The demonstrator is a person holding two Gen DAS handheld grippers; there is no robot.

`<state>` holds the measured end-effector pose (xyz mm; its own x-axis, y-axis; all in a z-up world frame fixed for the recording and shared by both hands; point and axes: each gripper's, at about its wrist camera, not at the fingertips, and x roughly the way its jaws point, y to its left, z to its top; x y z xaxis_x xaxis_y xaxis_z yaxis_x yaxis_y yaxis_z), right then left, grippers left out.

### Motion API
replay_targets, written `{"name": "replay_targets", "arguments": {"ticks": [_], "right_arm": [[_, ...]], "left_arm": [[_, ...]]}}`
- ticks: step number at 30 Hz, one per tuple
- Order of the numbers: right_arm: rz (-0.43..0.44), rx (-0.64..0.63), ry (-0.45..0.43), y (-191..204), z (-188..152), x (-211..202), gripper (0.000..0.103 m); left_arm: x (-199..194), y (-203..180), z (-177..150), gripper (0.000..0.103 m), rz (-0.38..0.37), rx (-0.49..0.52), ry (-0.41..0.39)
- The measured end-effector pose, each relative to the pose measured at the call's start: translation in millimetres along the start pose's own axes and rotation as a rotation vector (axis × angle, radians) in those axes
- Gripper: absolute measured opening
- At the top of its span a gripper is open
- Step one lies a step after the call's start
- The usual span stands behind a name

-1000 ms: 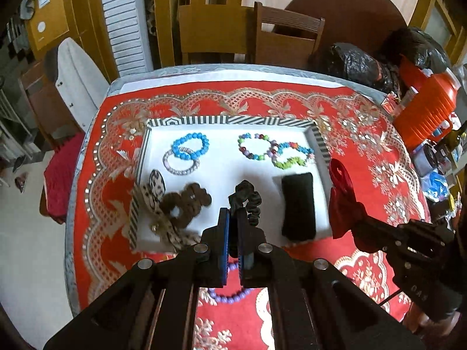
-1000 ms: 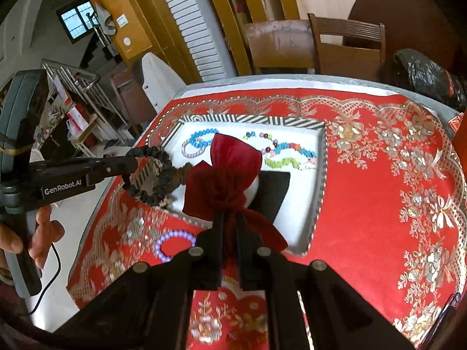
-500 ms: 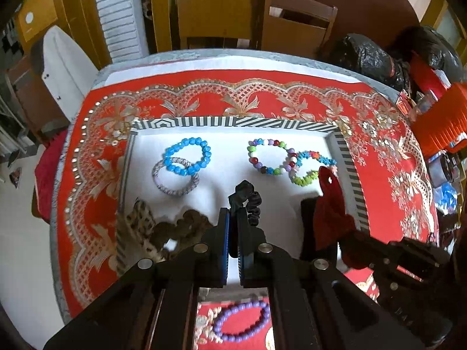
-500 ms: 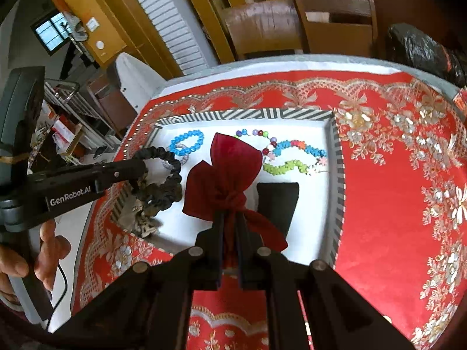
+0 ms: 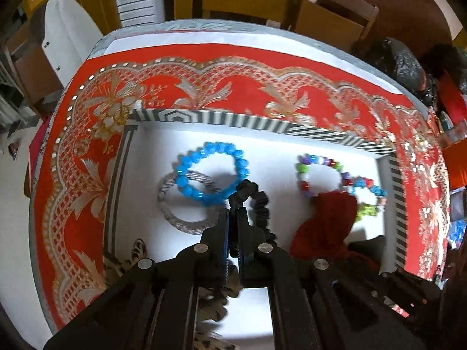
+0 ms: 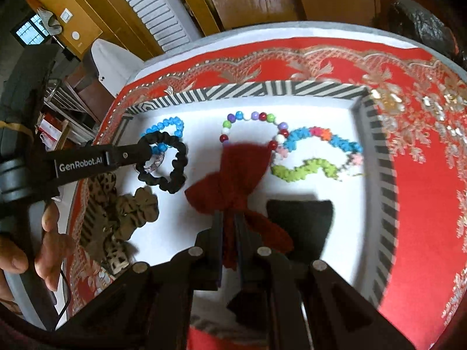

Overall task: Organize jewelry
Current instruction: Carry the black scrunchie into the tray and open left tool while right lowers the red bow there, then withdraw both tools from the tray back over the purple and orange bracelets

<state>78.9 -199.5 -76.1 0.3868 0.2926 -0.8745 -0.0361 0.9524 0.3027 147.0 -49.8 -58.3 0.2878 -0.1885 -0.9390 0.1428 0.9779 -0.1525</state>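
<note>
Pinching a black scrunchie (image 5: 256,201), left tool (image 5: 232,218) hangs over the tray (image 5: 233,119).

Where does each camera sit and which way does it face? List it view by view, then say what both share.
Left wrist: rides on the left gripper, looking steeply down its fingers at the striped tray; its jaws are shut on a black scrunchie.
Right wrist: rides on the right gripper, angled down at the tray from the other side; its jaws are shut on a red bow, and a hand shows at the left edge.
Shared: tray, scrunchie, bow, blue bead bracelet, red tablecloth.
</note>
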Motion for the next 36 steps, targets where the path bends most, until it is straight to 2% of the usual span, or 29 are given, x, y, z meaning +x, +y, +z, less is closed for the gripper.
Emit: {"name": "replay_targets", "arguments": {"ticks": [2, 4, 7, 8, 9, 14, 18, 22, 29, 36], "right_arm": [[0.005, -0.002, 0.014, 0, 1, 7, 0.007], [0.048, 0.006, 0.029, -1, 2, 11, 0.007], [0.076, 0.013, 0.028, -2, 1, 9, 0.021], [0.076, 0.012, 0.019, -2, 1, 6, 0.029], [0.073, 0.01, 0.012, -2, 0, 3, 0.032], [0.058, -0.004, -0.041, 0, -5, -19, 0.033], [0.02, -0.023, -0.093, 3, -11, -41, 0.046], [-0.014, -0.02, -0.145, 2, -17, -65, 0.049], [-0.054, 0.021, -0.163, -3, -24, -87, 0.053], [-0.073, 0.009, -0.184, 1, -41, -112, 0.055]], "left_arm": [[4, 3, -2, 0.0, 0.014, 0.002, 0.011], [6, 5, -4, 0.0, 0.026, -0.001, 0.015], [4, 9, -6, 0.0, 0.016, -0.009, 0.014], [3, 10, -8, 0.006, 0.013, -0.016, 0.014], [0, 11, -11, 0.009, 0.006, -0.026, 0.011], [-16, 7, -22, 0.01, 0.022, -0.014, -0.009], [-31, 1, -29, 0.01, 0.034, 0.001, -0.025], [-47, -4, -37, 0.01, 0.033, 0.006, -0.062], [-79, -12, -58, 0.01, 0.05, 0.013, -0.132], [-108, -24, -81, 0.01, 0.087, 0.044, -0.21]]}}
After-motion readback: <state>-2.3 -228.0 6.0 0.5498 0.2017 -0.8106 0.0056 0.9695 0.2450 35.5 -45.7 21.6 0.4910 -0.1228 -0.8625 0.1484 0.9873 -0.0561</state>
